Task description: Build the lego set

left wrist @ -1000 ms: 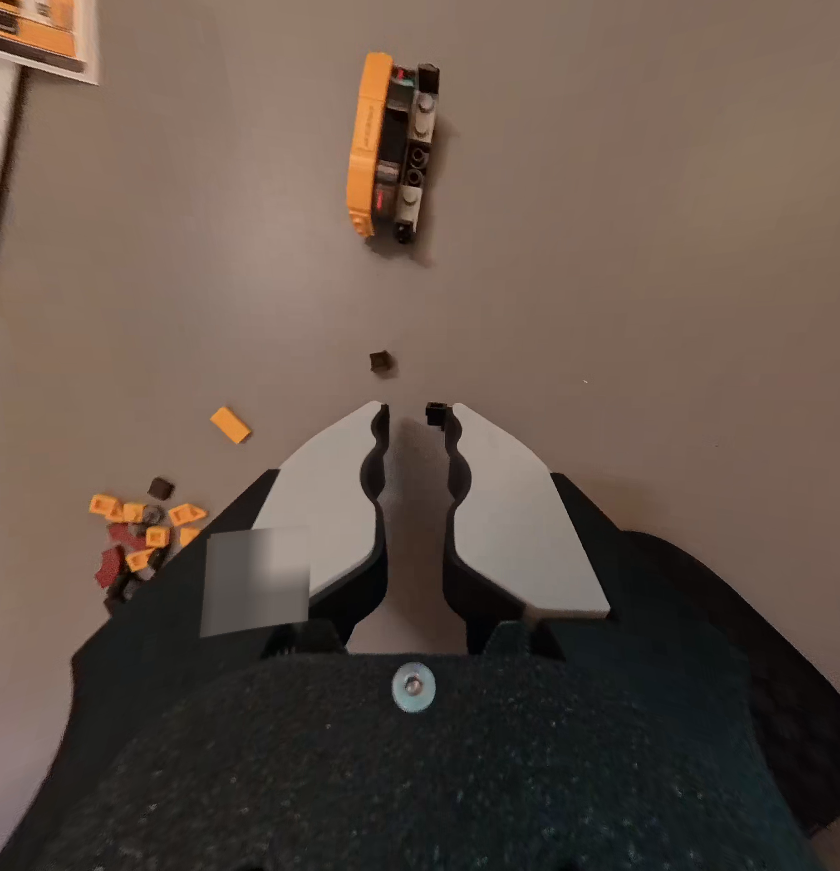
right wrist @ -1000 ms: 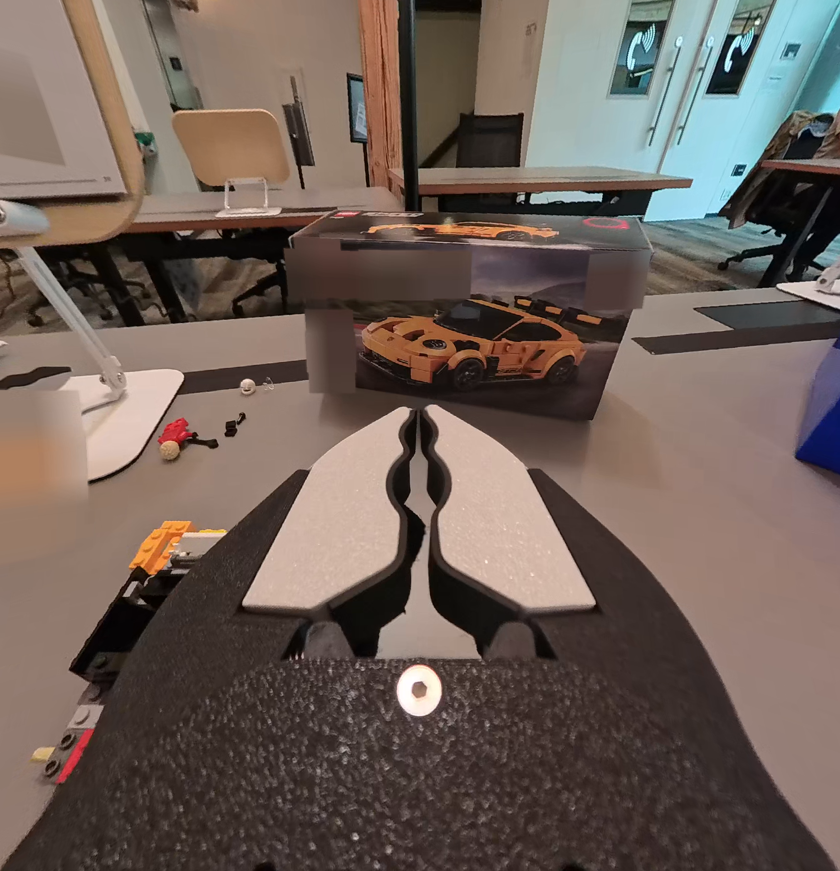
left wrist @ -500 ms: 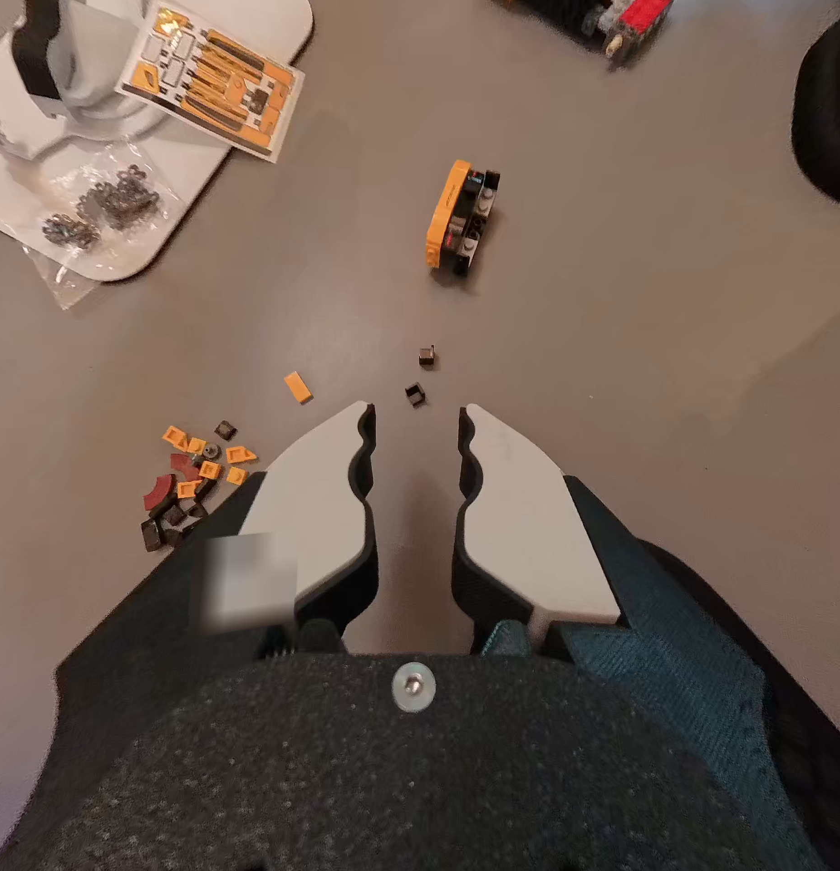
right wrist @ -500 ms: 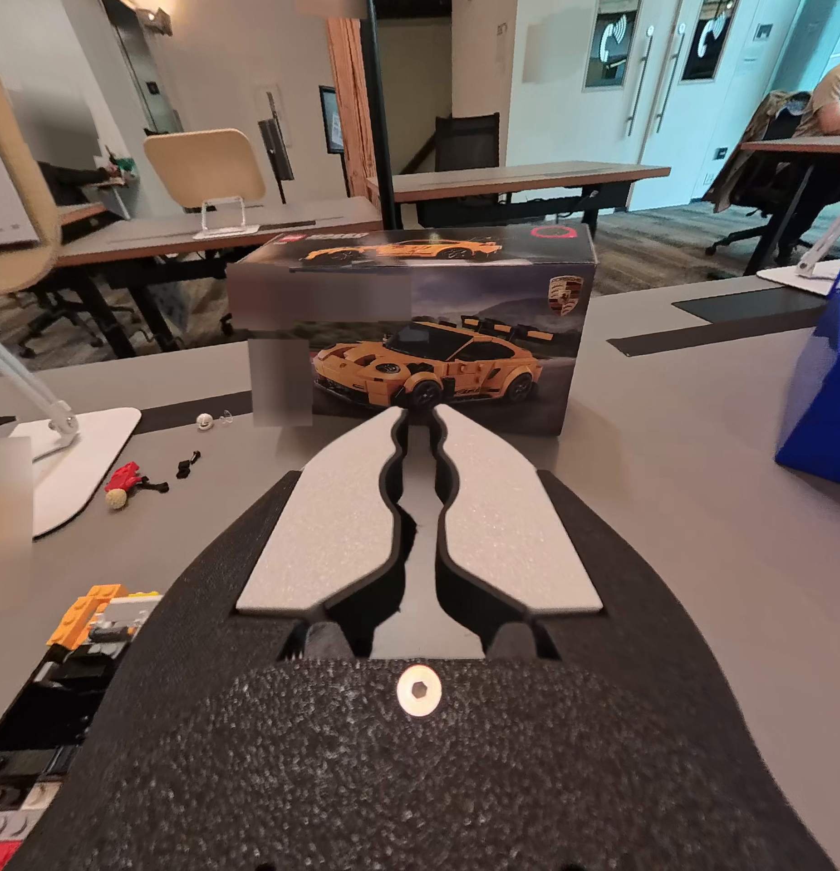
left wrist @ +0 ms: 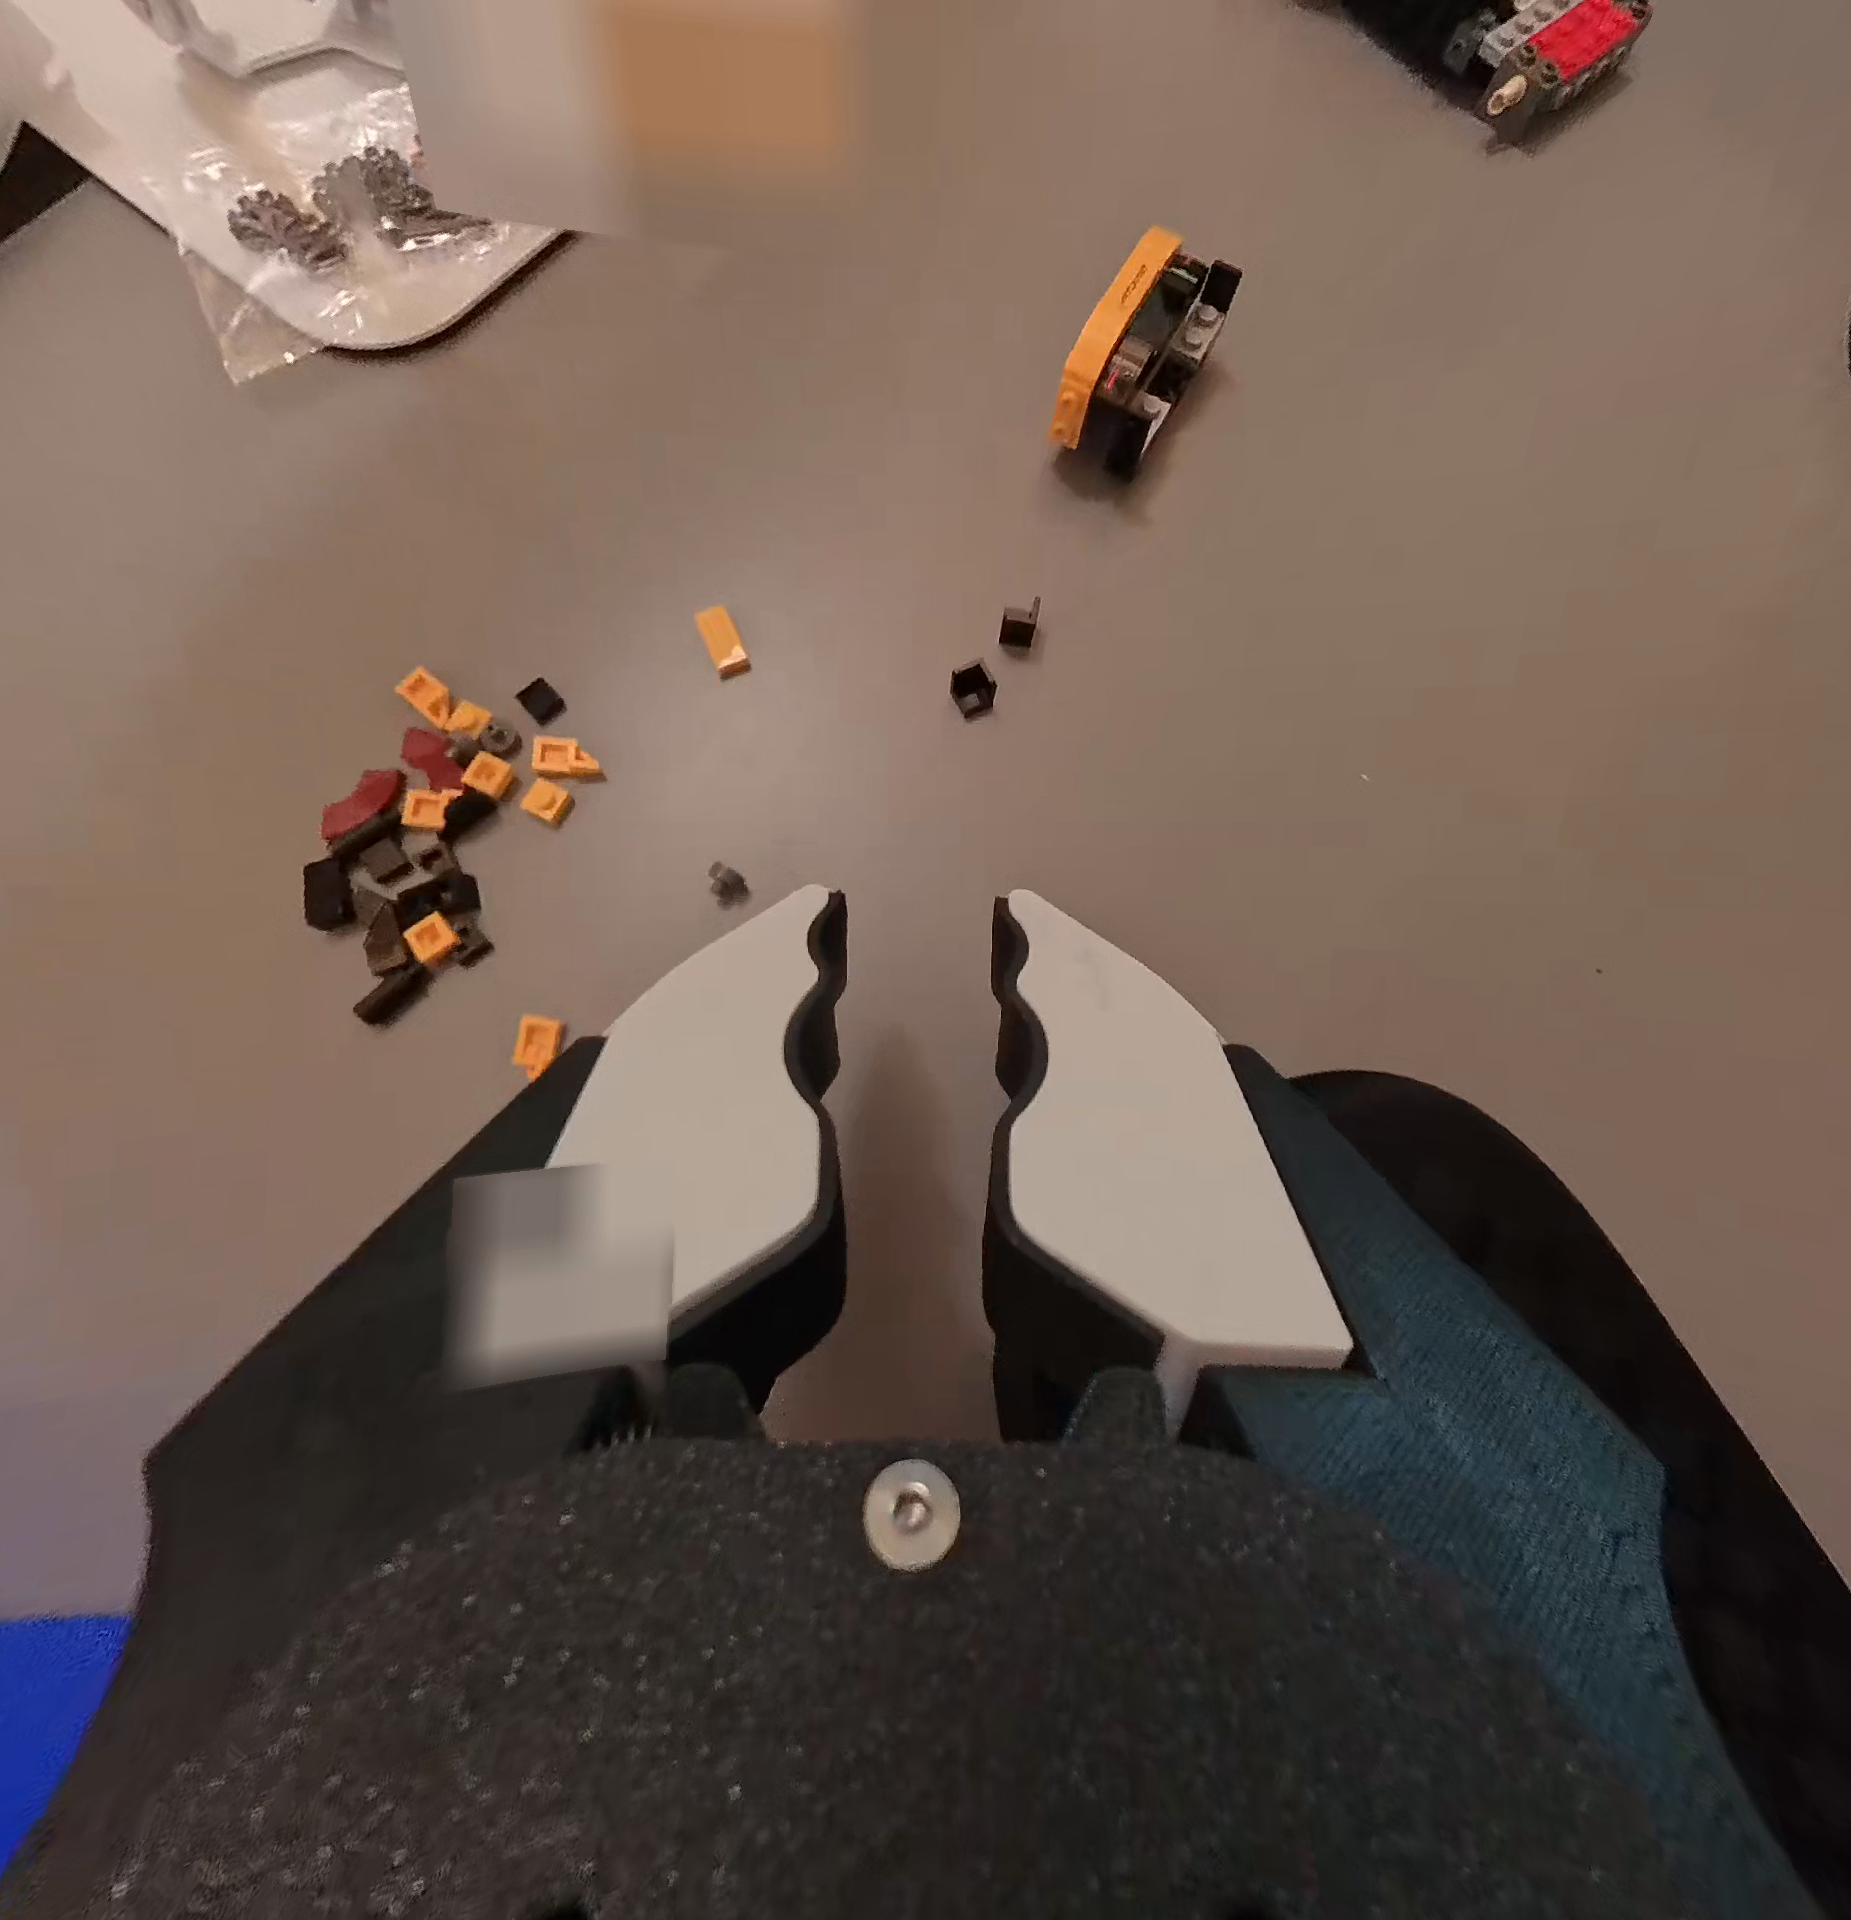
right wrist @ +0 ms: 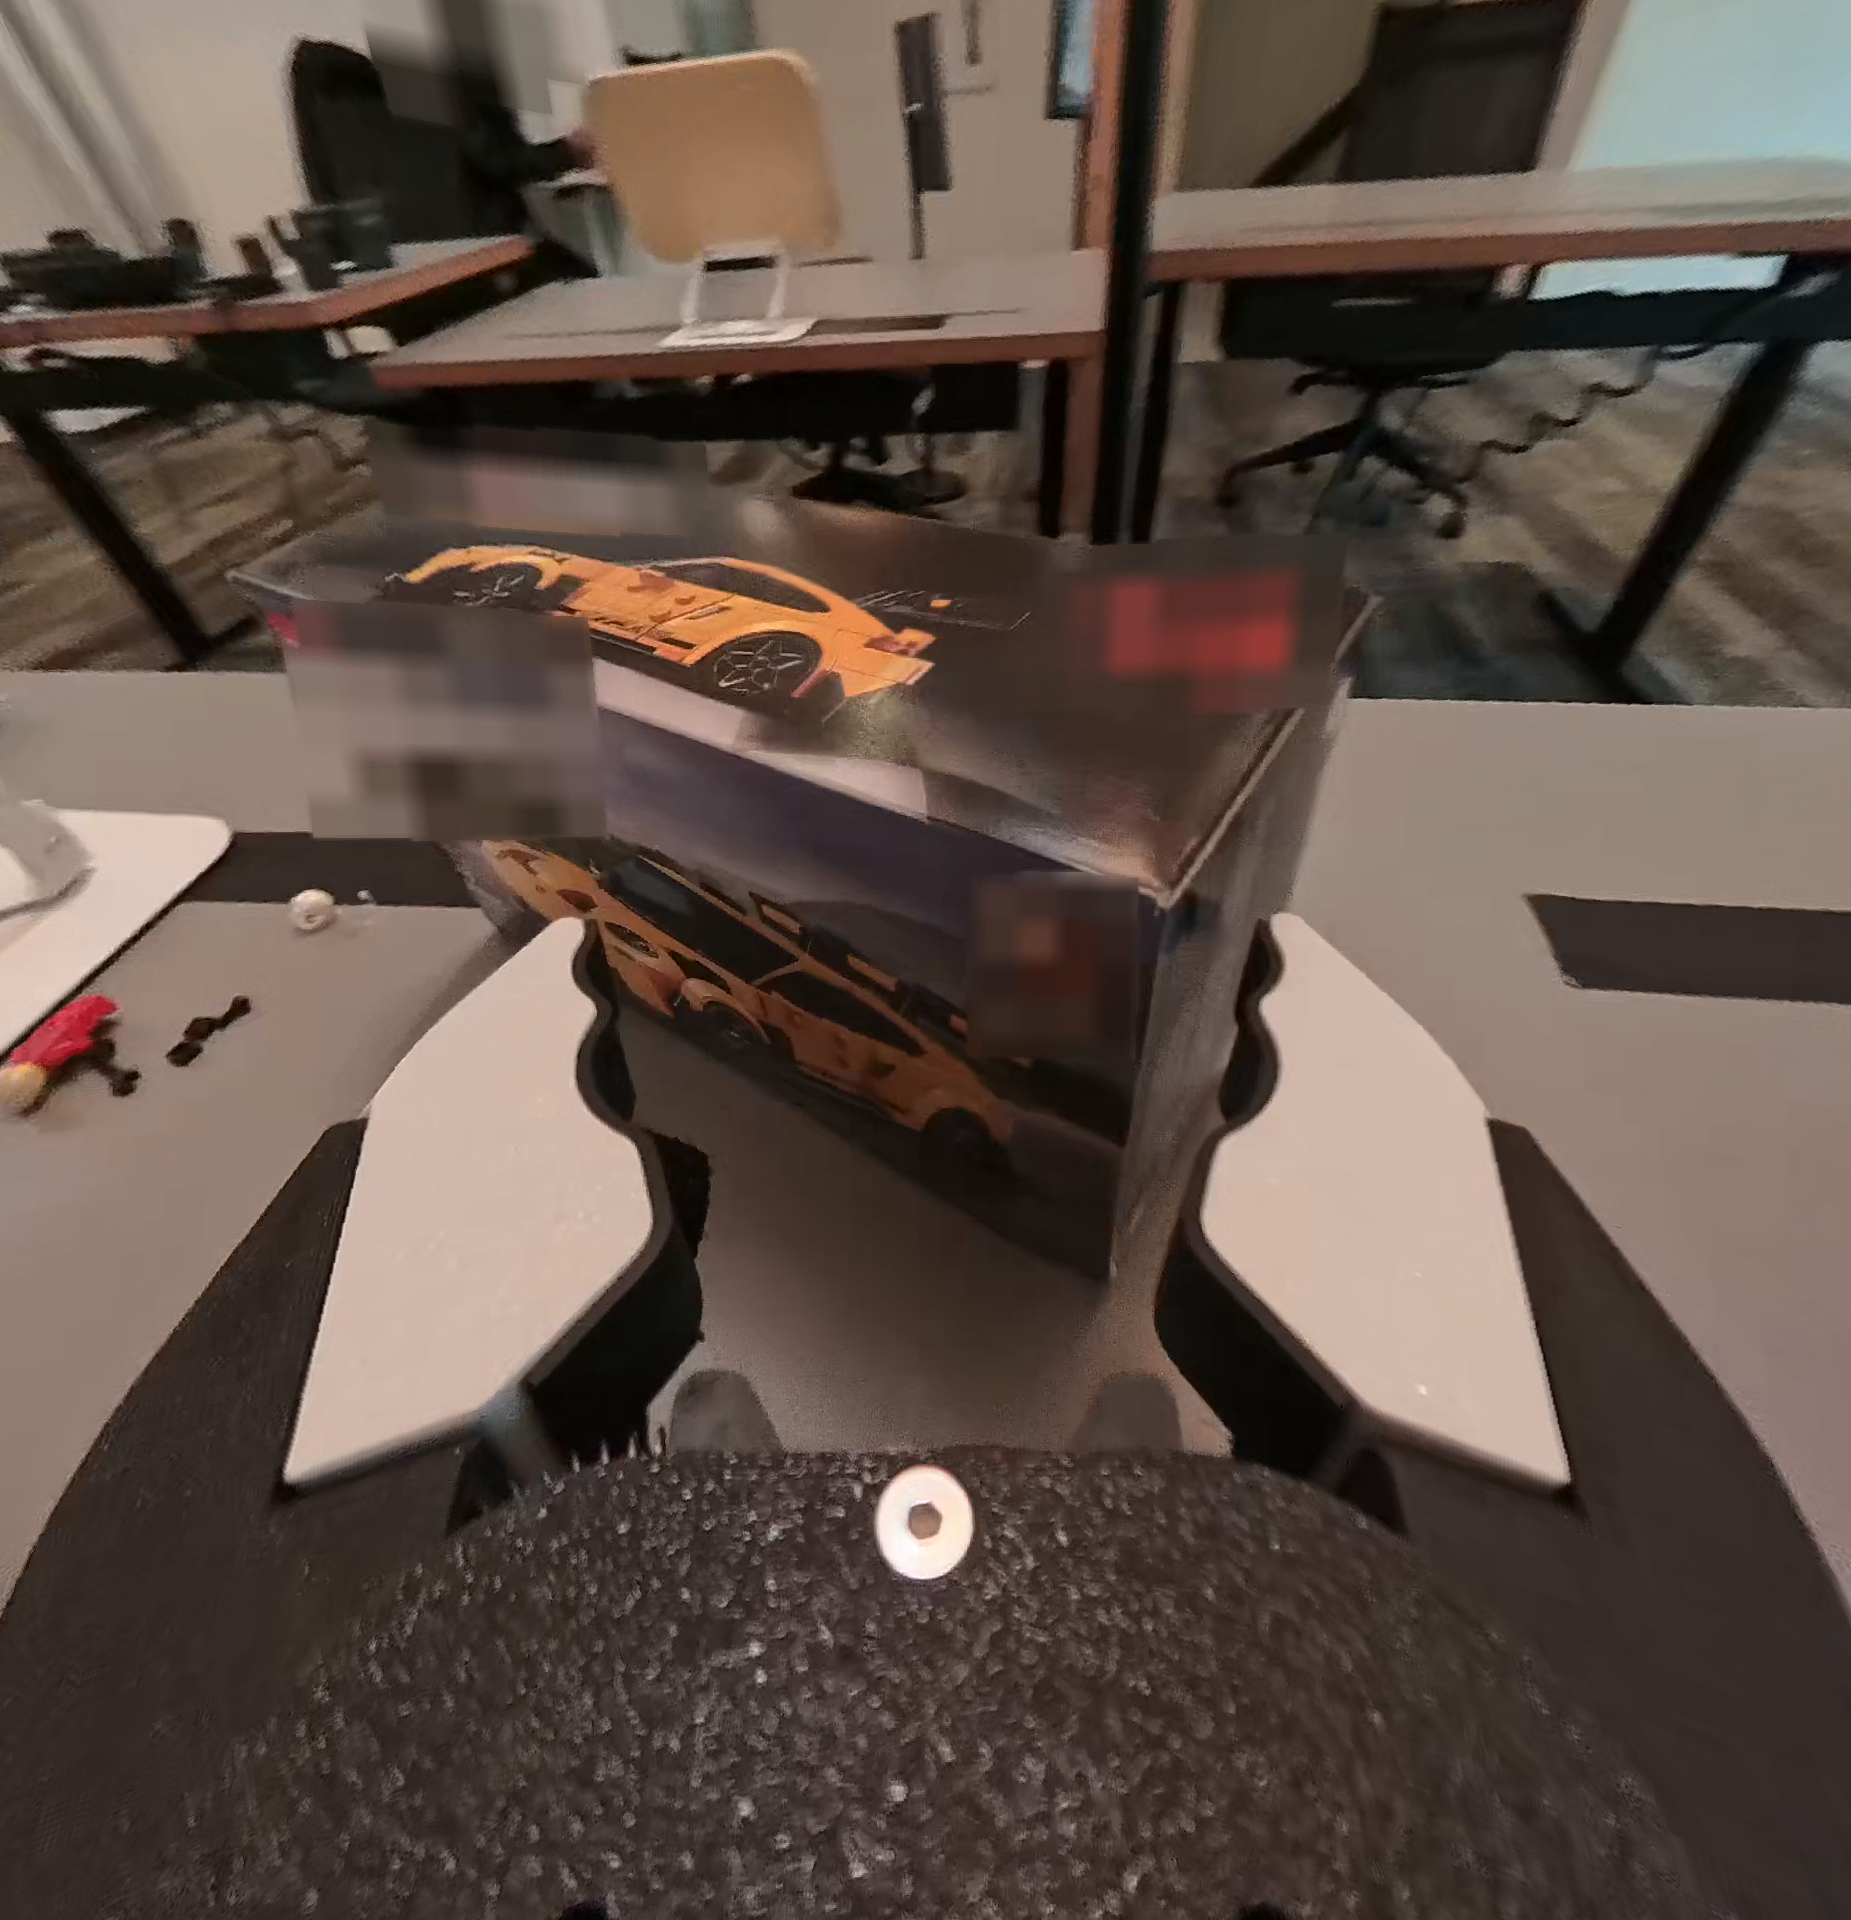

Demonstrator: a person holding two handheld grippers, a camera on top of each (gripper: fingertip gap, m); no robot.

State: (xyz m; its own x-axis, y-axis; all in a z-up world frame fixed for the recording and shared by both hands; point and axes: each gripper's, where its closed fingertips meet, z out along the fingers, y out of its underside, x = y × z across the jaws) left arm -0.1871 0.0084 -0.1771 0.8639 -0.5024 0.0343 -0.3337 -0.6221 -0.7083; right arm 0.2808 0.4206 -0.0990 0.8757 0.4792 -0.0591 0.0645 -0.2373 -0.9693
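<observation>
In the left wrist view my left gripper (left wrist: pixel 919 904) is open and empty above the grey table. Ahead of it lie two small black pieces (left wrist: pixel 973 689) (left wrist: pixel 1020 627), an orange tile (left wrist: pixel 721 642) and, farther off, an orange-and-black sub-assembly (left wrist: pixel 1139 353). A pile of small orange, black and dark red pieces (left wrist: pixel 443 831) lies to its left. In the right wrist view my right gripper (right wrist: pixel 923 935) is wide open, with the near corner of the set's box (right wrist: pixel 900 790) between its fingers. I cannot tell whether the fingers touch the box.
A larger part-built chassis (left wrist: pixel 1544 52) lies at the far right. A clear bag of dark parts (left wrist: pixel 318 218) rests on a white base at the far left. A red-and-tan piece (right wrist: pixel 53 1049), a black piece (right wrist: pixel 209 1029) and a white ball (right wrist: pixel 311 907) lie left of the box. Spacing between my two grippers at the tips: around 65 centimetres. About 9 centimetres separates my left fingertips from the orange tile (left wrist: pixel 721 642).
My left gripper has drawn back from the two black pieces and opened a little wider. My right gripper has opened wide and moved forward around the box's corner.
</observation>
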